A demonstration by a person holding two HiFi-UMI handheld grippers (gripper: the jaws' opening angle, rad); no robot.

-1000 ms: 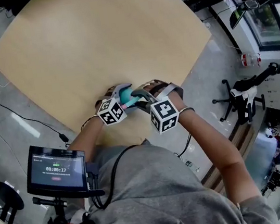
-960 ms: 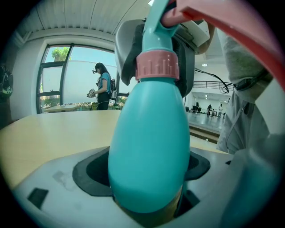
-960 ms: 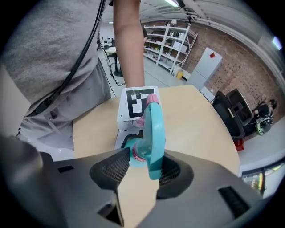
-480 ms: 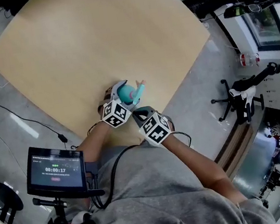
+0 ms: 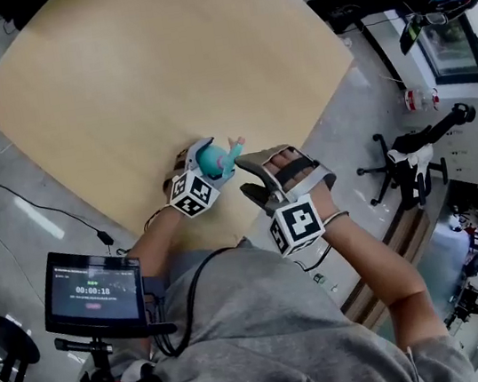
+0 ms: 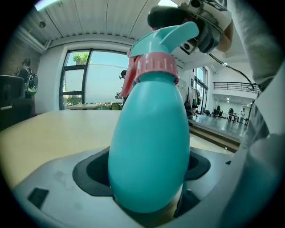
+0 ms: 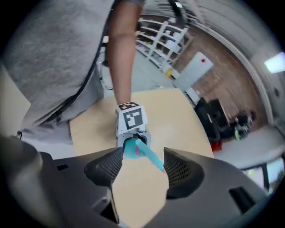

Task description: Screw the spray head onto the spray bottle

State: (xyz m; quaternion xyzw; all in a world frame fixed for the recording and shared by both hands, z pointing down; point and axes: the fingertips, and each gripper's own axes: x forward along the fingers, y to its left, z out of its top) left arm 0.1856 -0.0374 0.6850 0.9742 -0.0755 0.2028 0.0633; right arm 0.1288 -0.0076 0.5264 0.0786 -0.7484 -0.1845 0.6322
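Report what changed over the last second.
The right tool left the spray head, where it was a second ago, and pulled away to the person's right. Its jaws have just been opening, with nothing between them. The left tool stays clamped on the spray bottle, head on, in the same place.

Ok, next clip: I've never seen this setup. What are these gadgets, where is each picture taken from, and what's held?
No robot here: a person holds a two-jaw gripper in each hand. The head view looks down from a camera on the person's head; the two gripper views ride on the grippers and look along their jaws. The left gripper is shut on a teal spray bottle, its spray head sitting on top, by the wooden table. The right gripper has just been opening; its jaws stand apart with nothing between them, the bottle showing farther off beyond them.
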